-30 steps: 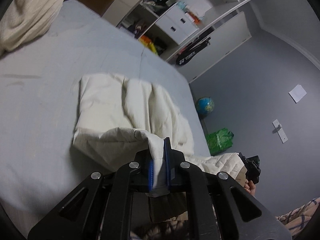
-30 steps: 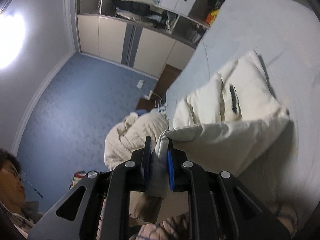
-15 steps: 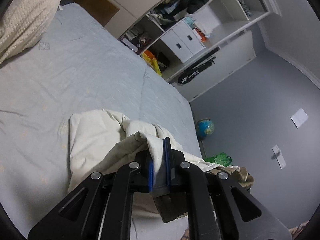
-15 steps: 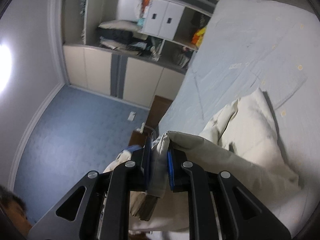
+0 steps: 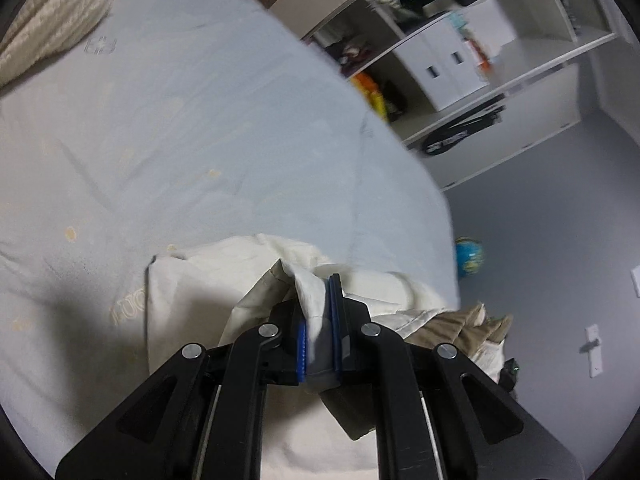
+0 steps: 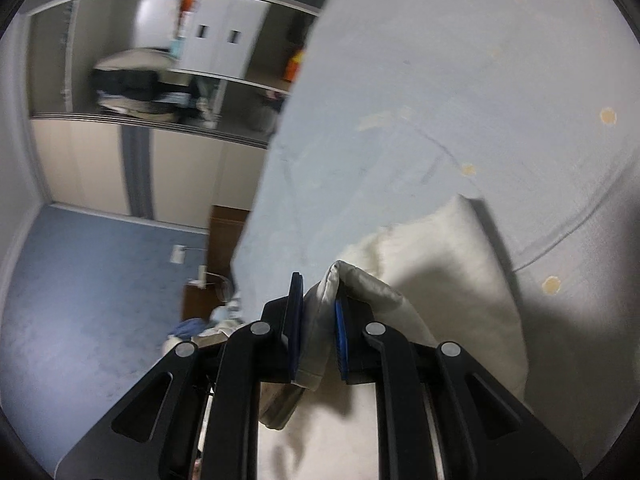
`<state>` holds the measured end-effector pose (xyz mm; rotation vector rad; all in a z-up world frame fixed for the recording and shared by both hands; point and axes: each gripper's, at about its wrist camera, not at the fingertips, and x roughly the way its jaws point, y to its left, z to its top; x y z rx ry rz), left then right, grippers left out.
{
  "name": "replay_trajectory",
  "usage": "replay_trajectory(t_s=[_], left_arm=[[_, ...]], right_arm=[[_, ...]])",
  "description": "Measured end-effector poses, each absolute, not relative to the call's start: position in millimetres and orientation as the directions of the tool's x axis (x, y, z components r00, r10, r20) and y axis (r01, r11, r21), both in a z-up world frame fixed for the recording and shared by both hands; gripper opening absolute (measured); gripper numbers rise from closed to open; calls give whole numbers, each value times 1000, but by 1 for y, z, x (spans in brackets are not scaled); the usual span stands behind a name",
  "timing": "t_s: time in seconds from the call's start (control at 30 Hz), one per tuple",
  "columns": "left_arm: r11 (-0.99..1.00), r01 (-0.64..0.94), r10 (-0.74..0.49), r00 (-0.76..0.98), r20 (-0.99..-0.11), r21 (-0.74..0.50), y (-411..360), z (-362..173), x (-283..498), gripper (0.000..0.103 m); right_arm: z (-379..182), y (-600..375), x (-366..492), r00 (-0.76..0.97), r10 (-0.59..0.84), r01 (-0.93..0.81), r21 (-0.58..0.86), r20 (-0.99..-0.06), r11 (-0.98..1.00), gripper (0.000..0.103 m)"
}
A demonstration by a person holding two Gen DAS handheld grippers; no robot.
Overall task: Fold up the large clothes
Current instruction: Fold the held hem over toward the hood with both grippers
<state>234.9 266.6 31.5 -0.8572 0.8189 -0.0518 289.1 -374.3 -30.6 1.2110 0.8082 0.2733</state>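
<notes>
A large cream padded garment (image 5: 192,292) lies on the pale blue bed sheet (image 5: 180,140), part folded over itself. My left gripper (image 5: 320,300) is shut on one edge of the garment and holds it low over the folded part. My right gripper (image 6: 318,300) holds another edge of the same garment (image 6: 440,264); its jaws stand a little apart with the cloth still between the pads. The garment's tan lining (image 5: 452,324) shows at the right in the left wrist view.
A cream blanket (image 5: 52,24) lies at the bed's far left corner. Open wardrobe shelves (image 5: 460,52) with white drawers stand beyond the bed. A globe (image 5: 469,257) sits on the floor by the grey wall. A brown bedside table (image 6: 224,240) stands beside the bed.
Both grippers have carried the garment's edge forward and down over the part lying on the bed. The right jaws have widened slightly around the cloth.
</notes>
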Motion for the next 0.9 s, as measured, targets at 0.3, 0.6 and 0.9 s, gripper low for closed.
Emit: replay_trajectory(t_s=[0.3, 0.6, 0.9], left_arm=[[680, -327, -330, 663, -672, -657, 271, 13, 254, 9], [672, -384, -340, 599, -725, -633, 266, -19, 262, 13], [622, -303, -267, 785, -559, -722, 288, 42, 194, 85]], right_arm=[[-52, -372, 309, 681, 571, 285, 884, -459, 371, 10], [-63, -365, 323, 621, 589, 328, 854, -516, 403, 14], [-23, -392, 292, 743, 555, 239, 923, -373, 300, 61]])
